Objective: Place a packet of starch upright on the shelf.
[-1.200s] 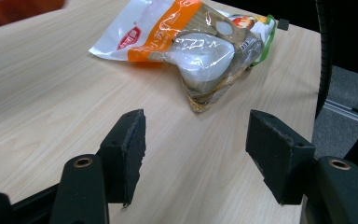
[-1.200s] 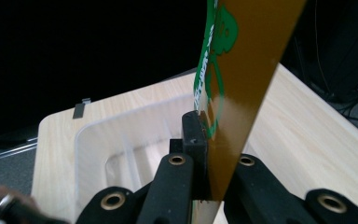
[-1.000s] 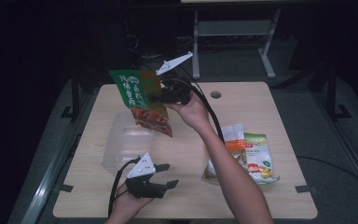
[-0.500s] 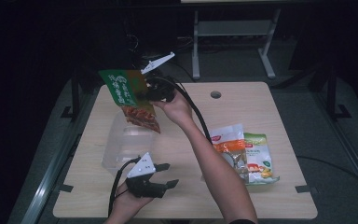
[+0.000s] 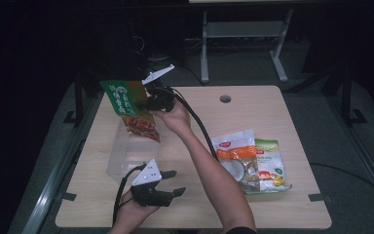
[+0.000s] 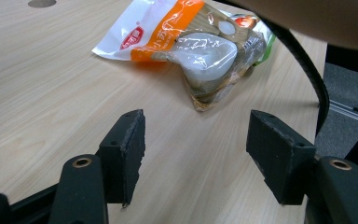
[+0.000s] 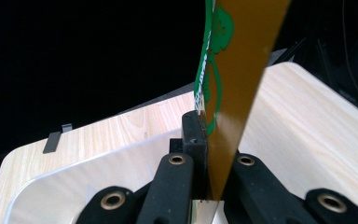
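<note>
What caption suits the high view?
Right gripper holds green-orange snack bag above clear plastic bin; left gripper rests open.

Green-and-orange snack bag [image 5: 130, 108], black tool [image 5: 148, 103]

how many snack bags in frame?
3. A green-topped bag clamped in the right gripper above the clear bin; an orange-and-white bag overlapping a green bag at table right.

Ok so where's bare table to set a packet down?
Bare wood lies between the clear plastic bin and the orange-and-white snack packets, and along the far edge around the round cable hole. The near-left corner is crowded by the left gripper.
</note>
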`<state>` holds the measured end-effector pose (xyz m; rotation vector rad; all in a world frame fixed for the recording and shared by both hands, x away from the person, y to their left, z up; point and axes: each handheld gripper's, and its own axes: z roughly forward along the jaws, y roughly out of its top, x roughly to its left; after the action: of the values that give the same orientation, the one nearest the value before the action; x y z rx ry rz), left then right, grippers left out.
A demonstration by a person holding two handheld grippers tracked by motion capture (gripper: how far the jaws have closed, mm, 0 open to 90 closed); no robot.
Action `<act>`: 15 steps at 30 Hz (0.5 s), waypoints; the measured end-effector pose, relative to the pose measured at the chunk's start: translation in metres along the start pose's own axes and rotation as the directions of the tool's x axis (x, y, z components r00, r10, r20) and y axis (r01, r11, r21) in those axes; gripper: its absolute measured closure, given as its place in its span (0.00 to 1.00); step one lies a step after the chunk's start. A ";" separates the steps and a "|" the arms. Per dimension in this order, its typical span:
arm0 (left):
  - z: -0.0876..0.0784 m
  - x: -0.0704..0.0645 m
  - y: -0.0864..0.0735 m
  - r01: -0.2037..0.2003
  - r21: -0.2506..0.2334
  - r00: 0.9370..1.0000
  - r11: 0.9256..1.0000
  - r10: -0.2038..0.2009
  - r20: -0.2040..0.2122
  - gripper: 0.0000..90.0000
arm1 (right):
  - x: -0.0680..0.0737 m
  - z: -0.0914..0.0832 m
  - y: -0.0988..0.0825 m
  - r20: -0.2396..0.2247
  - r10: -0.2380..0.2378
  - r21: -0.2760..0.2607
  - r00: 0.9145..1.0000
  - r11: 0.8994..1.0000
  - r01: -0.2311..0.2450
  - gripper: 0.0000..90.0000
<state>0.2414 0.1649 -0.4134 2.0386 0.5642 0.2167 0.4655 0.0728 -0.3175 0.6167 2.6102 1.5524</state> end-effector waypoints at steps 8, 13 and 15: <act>-0.001 -0.001 0.000 0.009 -0.003 1.000 1.000 -0.009 -0.001 0.41 | -0.005 0.011 -0.014 -0.001 0.022 0.017 1.000 1.000 -0.022 1.00; -0.001 -0.001 0.000 0.013 -0.008 1.000 1.000 -0.013 -0.003 0.41 | -0.011 0.010 -0.022 -0.009 0.034 0.012 0.999 0.999 -0.034 0.99; 0.000 -0.001 0.000 0.012 -0.008 1.000 1.000 -0.012 -0.003 0.41 | -0.013 0.009 -0.024 0.000 0.038 0.019 0.999 0.999 -0.038 0.99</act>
<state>0.2403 0.1649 -0.4135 2.0273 0.5770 0.2149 0.4719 0.0658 -0.3450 0.6715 2.6317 1.5400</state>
